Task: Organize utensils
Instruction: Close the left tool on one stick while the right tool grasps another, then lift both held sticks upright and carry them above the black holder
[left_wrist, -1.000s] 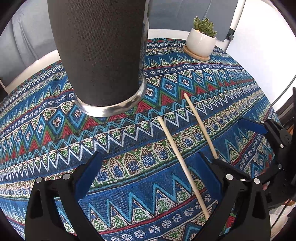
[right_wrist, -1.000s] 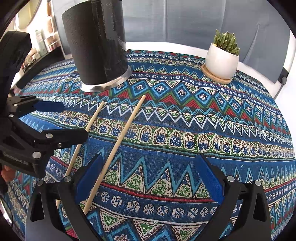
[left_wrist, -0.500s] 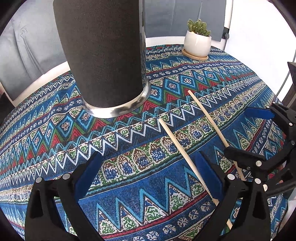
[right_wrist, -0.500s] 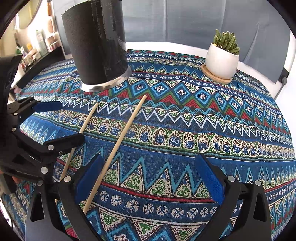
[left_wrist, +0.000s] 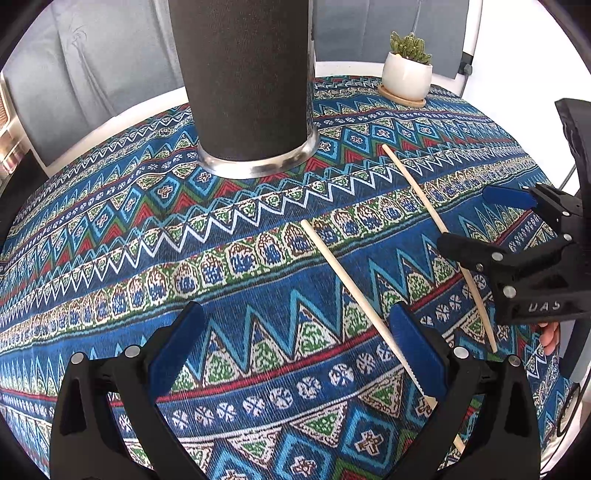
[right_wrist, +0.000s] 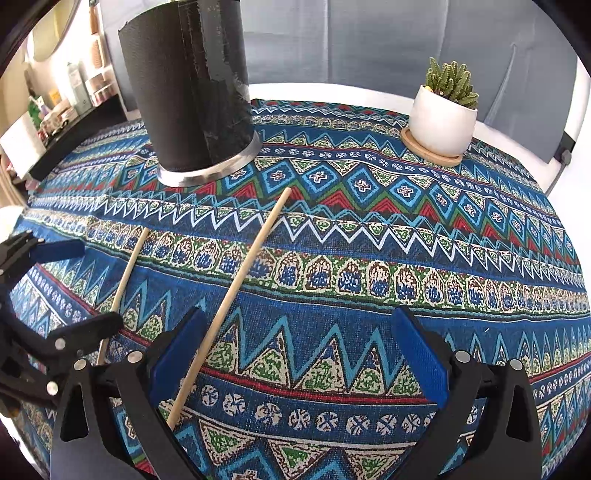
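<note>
Woven tablecloth (left_wrist: 110, 236), blue geometric print, covers the round table. Black cylindrical utensil holder (left_wrist: 243, 81) with a steel base ring stands at 12 o'clock in the left wrist view, 11 o'clock in the right. Potted cactus (right_wrist: 443, 110) on a wooden coaster, 1 o'clock, well apart.

Two wooden chopsticks lie flat on the cloth, neither held. Nearer chopstick (left_wrist: 354, 291) runs toward 5 o'clock, passing under the left gripper's right finger. Farther chopstick (left_wrist: 424, 206) runs beneath the right gripper.

Left gripper (left_wrist: 299, 354): fingers spread wide, empty. Right gripper (right_wrist: 303, 354): spread wide, empty.

Handling, judged: light, stiff, thin, prone to roll on cloth. Pinch near mid-length, pads across the shaft, pressed close to the table.

Versus 1.0 s ago: left gripper has pulled back and swung left, holder now centred; right gripper barely shifted. Chopsticks unmoved.
</note>
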